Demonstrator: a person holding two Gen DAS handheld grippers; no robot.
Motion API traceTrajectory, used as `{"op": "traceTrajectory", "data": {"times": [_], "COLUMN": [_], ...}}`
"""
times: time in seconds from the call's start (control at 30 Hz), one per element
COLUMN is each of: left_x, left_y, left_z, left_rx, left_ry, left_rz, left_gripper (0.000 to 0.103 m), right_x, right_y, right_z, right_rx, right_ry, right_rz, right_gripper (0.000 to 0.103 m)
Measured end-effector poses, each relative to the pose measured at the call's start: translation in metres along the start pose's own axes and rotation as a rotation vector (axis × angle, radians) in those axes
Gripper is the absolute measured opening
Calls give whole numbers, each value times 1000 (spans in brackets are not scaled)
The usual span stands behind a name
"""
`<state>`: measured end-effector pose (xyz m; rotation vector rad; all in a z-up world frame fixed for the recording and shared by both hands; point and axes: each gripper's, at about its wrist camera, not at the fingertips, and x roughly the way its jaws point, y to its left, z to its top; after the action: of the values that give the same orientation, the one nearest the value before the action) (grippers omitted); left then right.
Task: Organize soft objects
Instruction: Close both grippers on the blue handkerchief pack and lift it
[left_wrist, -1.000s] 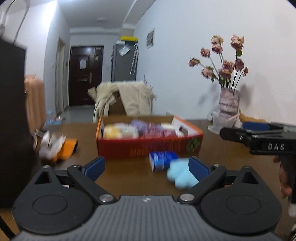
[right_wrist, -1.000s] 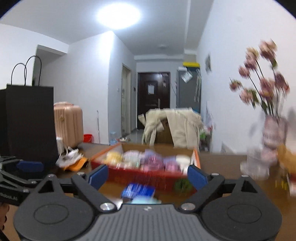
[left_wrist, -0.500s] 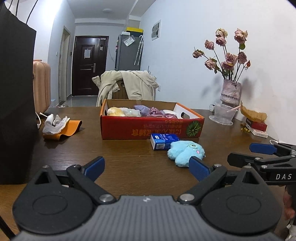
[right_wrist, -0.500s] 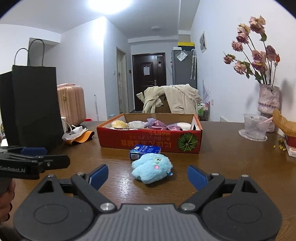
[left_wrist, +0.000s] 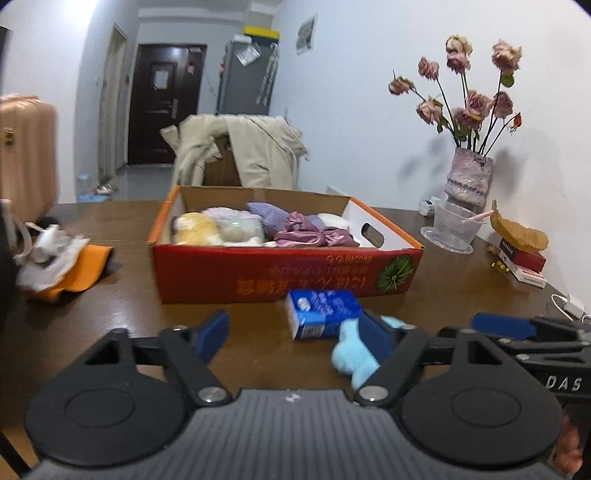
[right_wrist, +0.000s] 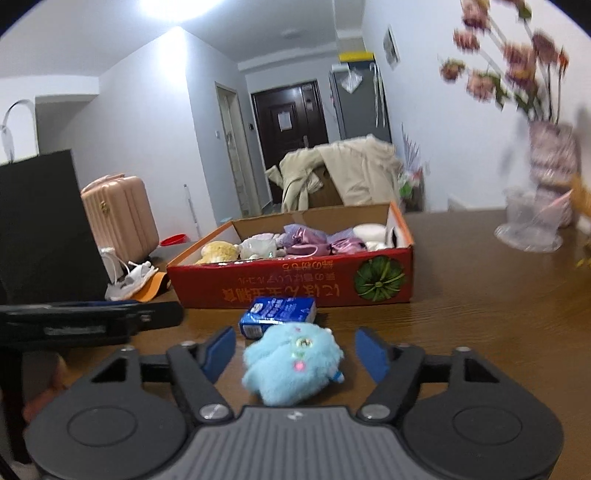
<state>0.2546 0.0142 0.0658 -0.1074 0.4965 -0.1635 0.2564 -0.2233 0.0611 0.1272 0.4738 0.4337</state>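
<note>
A light blue plush toy (right_wrist: 291, 363) lies on the brown table between the open fingers of my right gripper (right_wrist: 295, 350), apart from both pads. It also shows in the left wrist view (left_wrist: 351, 354), partly behind a finger. A red cardboard box (left_wrist: 284, 275) (right_wrist: 295, 288) behind it holds several soft toys and purple cloth. My left gripper (left_wrist: 293, 334) is open and empty, left of the plush. The right gripper shows at the left view's right edge (left_wrist: 517, 332).
A small blue carton (right_wrist: 279, 315) (left_wrist: 319, 314) lies between the plush and the box. A vase of dried roses (left_wrist: 467, 177) and a clear cup (left_wrist: 452, 229) stand at right. A black bag (right_wrist: 40, 229) and an orange cloth (left_wrist: 79, 269) are at left.
Both grippers have moved forward toward the box. The right gripper now has the blue plush between its open fingers. Both stay open.
</note>
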Motion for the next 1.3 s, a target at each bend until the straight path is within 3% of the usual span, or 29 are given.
{"op": "traceTrajectory", "data": {"times": [0.07, 0.23, 0.4, 0.47, 0.53, 0.7, 0.8, 0.87, 1.03, 1.3], "left_x": [27, 87, 113, 115, 118, 118, 108, 90, 31, -31], "left_y": [2, 12, 22, 28, 33, 36, 31, 23, 12, -7], "left_z": [10, 18, 7, 6, 5, 3, 6, 13, 24, -7], "left_rx": [-20, -83, -139, -164, -200, -220, -185, -140, -158, -191], "left_ry": [31, 123, 156, 150, 160, 155, 126, 61, -50, -33], "left_rz": [-32, -72, -85, -113, -156, -176, -154, -138, -133, -154], "left_gripper": [73, 46, 40, 38, 31, 29, 29, 29, 30, 30], "right_x": [21, 85, 126, 133, 134, 133, 127, 115, 64, -3], "right_y": [-7, -23, -33, -35, -32, -33, -27, -18, 8, 15], "right_z": [7, 25, 17, 10, 9, 8, 11, 16, 29, 3], "right_rx": [41, 128, 216, 231, 195, 186, 141, 93, 17, 82], "right_ry": [21, 84, 118, 131, 134, 123, 86, 31, -91, -58], "right_rz": [31, 69, 87, 106, 100, 105, 108, 115, 140, 175], "right_gripper": [63, 48, 39, 25, 25, 24, 21, 21, 21, 18]}}
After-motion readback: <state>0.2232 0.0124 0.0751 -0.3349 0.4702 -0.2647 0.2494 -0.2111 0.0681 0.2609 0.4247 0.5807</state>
